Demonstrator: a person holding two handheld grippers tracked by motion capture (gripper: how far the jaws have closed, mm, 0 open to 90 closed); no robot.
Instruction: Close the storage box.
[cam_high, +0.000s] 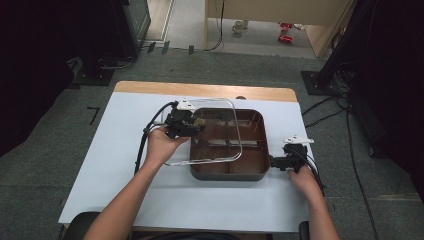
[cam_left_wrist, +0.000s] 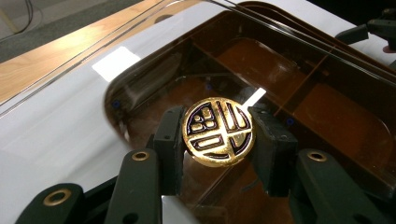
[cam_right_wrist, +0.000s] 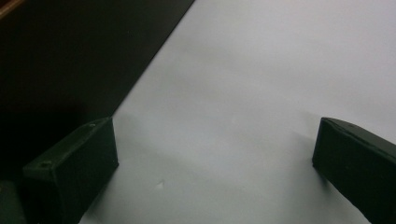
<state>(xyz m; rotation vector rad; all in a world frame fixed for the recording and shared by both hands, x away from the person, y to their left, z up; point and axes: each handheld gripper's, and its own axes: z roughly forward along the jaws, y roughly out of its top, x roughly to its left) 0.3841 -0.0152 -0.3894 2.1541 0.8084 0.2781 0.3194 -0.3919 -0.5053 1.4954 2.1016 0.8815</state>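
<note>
Two black grippers were at work around a dark brown, square plastic tray (cam_high: 252, 172) with inner dividers, which sat on the white surface (cam_high: 100, 175). The left gripper (cam_high: 192, 125) reached in over the tray's left side, and in the left gripper view its jaws were clenched on a round gold knob with a black pattern (cam_left_wrist: 218, 131), one black pad (cam_left_wrist: 169, 140) pressing on each side of it. That knob sat at the middle of a clear, square, rounded-corner lid (cam_high: 215, 131), so the lid was being carried by its knob. In the high view the clear lid hung tilted and shifted to the left of the tray, its left edge out past the tray's left wall and over the white surface, its right part above the tray's inner compartments. Through the lid, the left gripper view showed the tray's brown floor and its dividers below.

The right gripper (cam_high: 278, 162) rested low on the surface just beside the tray's right front corner. In the right gripper view its jaws stood wide apart, released, with bare white surface between them and the tray's dark wall (cam_right_wrist: 70, 56) running along the upper left.
</note>
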